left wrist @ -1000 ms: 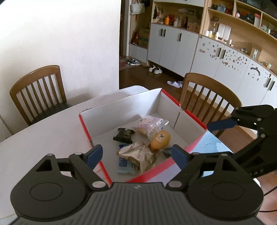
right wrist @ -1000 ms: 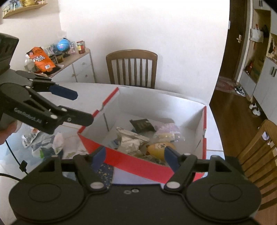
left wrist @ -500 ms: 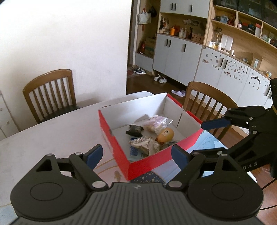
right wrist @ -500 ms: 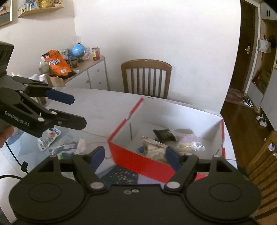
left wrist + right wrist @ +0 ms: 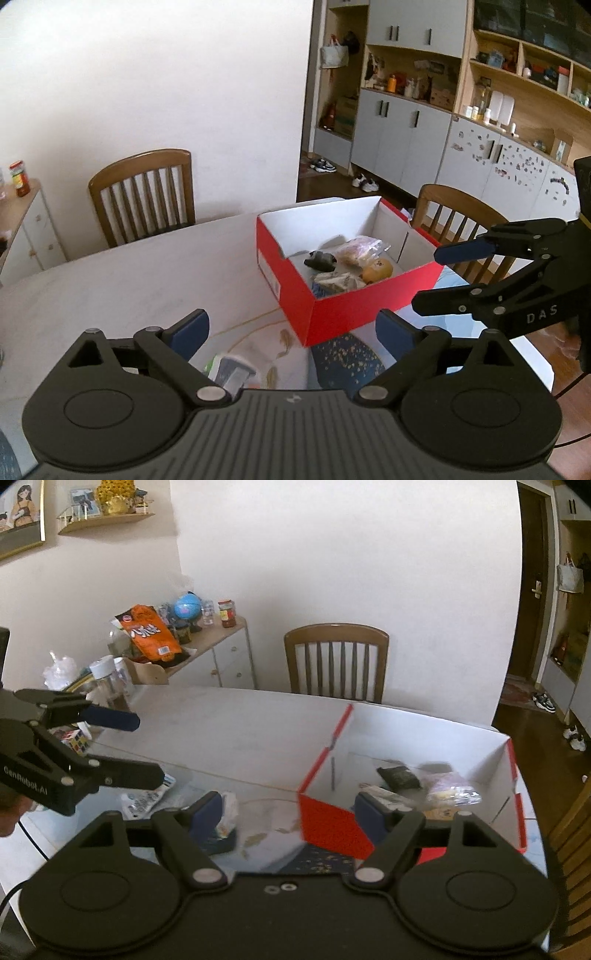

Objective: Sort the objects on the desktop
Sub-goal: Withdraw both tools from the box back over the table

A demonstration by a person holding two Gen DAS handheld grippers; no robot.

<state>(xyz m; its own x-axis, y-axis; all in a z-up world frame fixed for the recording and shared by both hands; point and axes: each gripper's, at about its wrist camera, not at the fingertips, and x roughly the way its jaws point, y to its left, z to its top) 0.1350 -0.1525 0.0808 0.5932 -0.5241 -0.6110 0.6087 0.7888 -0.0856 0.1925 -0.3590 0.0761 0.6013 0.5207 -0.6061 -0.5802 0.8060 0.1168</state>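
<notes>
Left wrist view: left tongs point(image 5: 291, 332) spread wide, nothing held. Loose packet point(image 5: 231, 369) seen directly below, between tips, on tabletop point(image 5: 110, 288). Red box point(image 5: 340, 314) far right, snacks inside.

Right wrist view: right tongs point(image 5: 290, 810) agape, empty. Packets point(image 5: 147, 799) lie near left, under left tongs point(image 5: 142, 746); left judged nearer.

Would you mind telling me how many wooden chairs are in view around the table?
2. One chair stands at the table's far side against the white wall; the other chair sits beyond the red box, toward the cabinets. Others may be out of frame.
</notes>
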